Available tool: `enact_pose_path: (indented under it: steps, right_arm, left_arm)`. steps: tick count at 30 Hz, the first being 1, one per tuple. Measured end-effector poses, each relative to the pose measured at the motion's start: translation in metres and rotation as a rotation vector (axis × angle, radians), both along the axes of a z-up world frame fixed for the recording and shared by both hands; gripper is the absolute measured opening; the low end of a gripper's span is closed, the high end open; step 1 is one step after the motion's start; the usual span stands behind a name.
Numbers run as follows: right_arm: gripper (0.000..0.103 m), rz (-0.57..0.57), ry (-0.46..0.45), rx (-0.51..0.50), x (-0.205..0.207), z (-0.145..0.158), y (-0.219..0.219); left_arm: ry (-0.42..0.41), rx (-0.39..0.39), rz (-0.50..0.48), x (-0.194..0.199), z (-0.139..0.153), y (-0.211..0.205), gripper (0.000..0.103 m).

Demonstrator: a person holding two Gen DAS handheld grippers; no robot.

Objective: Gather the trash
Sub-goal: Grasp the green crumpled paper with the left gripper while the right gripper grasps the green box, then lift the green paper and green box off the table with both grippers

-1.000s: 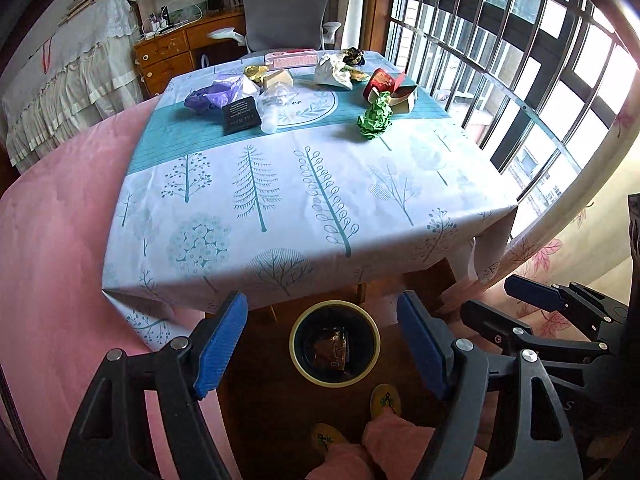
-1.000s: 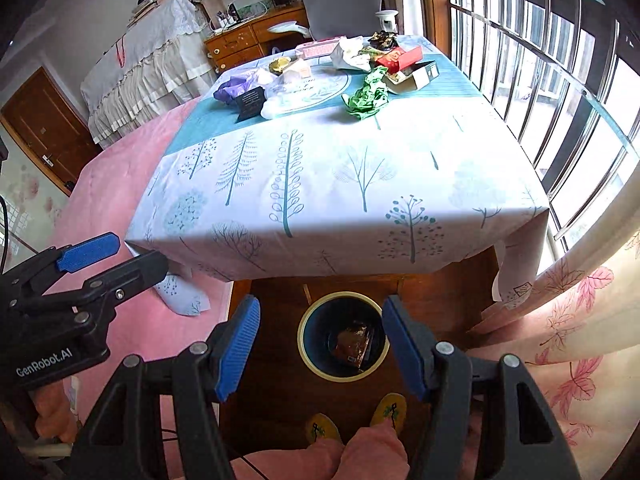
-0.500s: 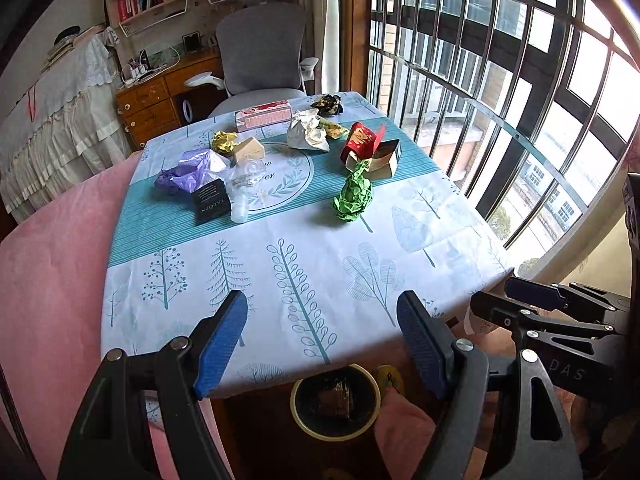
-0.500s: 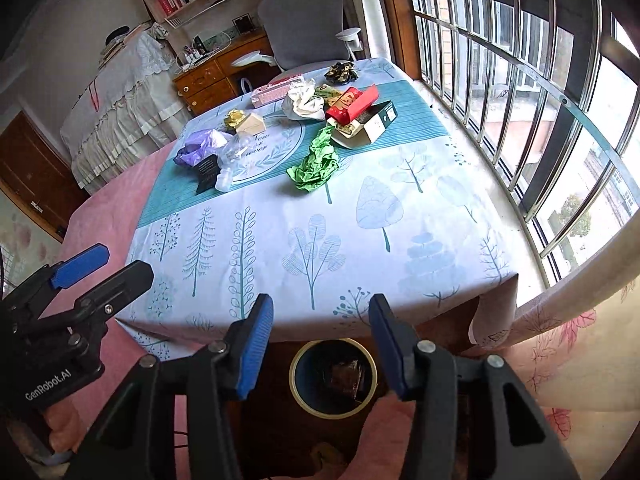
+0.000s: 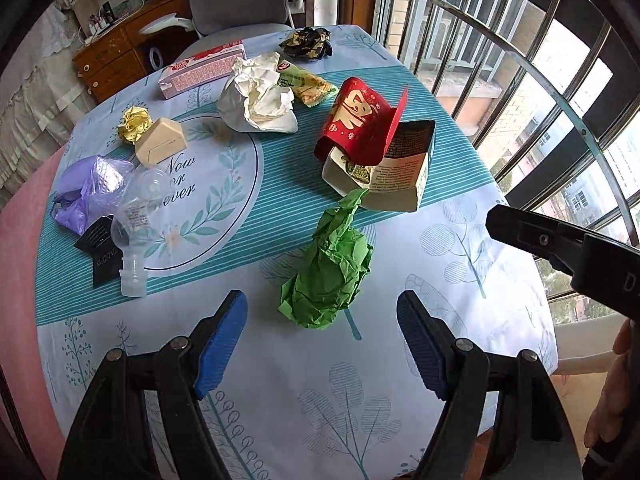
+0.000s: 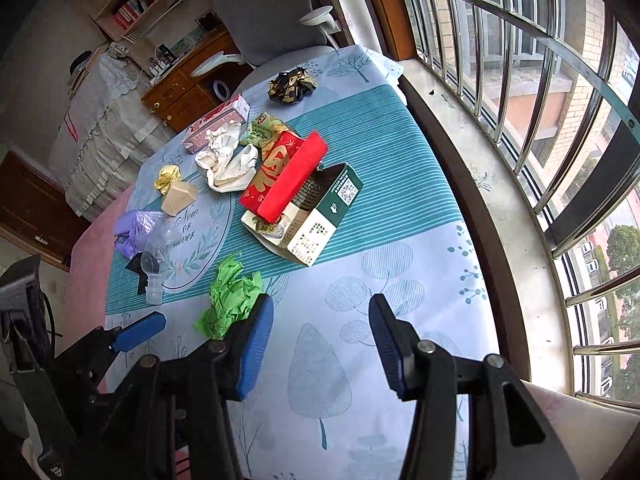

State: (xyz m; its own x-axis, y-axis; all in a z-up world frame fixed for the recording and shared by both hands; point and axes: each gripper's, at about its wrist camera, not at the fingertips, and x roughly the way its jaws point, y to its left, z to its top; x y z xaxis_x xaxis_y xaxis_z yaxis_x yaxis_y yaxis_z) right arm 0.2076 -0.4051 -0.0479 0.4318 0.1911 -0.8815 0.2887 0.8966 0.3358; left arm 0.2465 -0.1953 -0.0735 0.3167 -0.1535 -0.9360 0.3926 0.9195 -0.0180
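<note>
- Most of the trash is left on the table [image 5: 460, 280]: green paper ball [image 5: 326, 276], red packet [image 5: 356, 120], open box [image 5: 400, 176], white wrapper [image 5: 260, 100], purple bag [image 5: 86, 192].
- The left gripper [image 5: 322, 340] is wide open and empty, just short of the green paper ball; the right gripper [image 6: 320, 344] is open and empty too.
- A second ago both looked down at the bin beside the table; now it is out of view and they face the trash.

Paper wad [image 5: 326, 276] before open box [image 5: 384, 168]
</note>
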Motion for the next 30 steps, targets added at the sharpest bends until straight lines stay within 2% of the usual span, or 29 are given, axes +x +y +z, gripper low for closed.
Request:
enact_pose_path:
  steps: [3,4,6,8,11,13,17,19,23,30]
  right_arm:
    - [0.05,-0.006,0.027,0.054,0.026,-0.017,-0.015]
    - [0.05,-0.01,0.034,0.075,0.034,-0.022,-0.019]
    - [0.05,-0.015,0.047,0.114,0.048,-0.031,-0.025]
    - [0.05,-0.012,0.058,0.14,0.059,-0.039,-0.026]
    - [0.05,-0.002,0.091,0.165,0.07,-0.052,-0.026]
    - [0.05,0.0,0.107,0.196,0.075,-0.061,-0.027]
    - [0.036,0.006,0.122,0.265,0.082,-0.073,-0.025]
    - [0.035,0.017,0.123,0.283,0.085,-0.075,-0.022]
    - [0.026,0.044,0.101,0.256,0.089,-0.065,-0.013]
    - [0.025,0.141,0.028,0.052,0.078,-0.024,0.005]
  left_arm:
    - [0.04,0.008,0.038,0.02,-0.017,-0.007,0.075]
    - [0.053,0.008,0.048,0.024,-0.021,-0.008,0.072]
    - [0.088,0.01,0.059,0.031,-0.029,-0.009,0.062]
    - [0.118,0.009,0.07,0.035,-0.036,-0.008,0.047]
    - [0.144,-0.019,0.096,0.036,-0.041,-0.005,0.036]
    - [0.144,-0.039,0.118,0.036,-0.04,-0.003,0.034]
    - [0.142,-0.051,0.149,0.033,-0.035,0.001,0.033]
    - [0.139,-0.05,0.164,0.032,-0.033,0.005,0.033]
    - [0.12,-0.055,0.198,0.029,-0.022,0.015,0.033]
    - [0.076,-0.067,0.245,0.02,0.006,0.032,0.033]
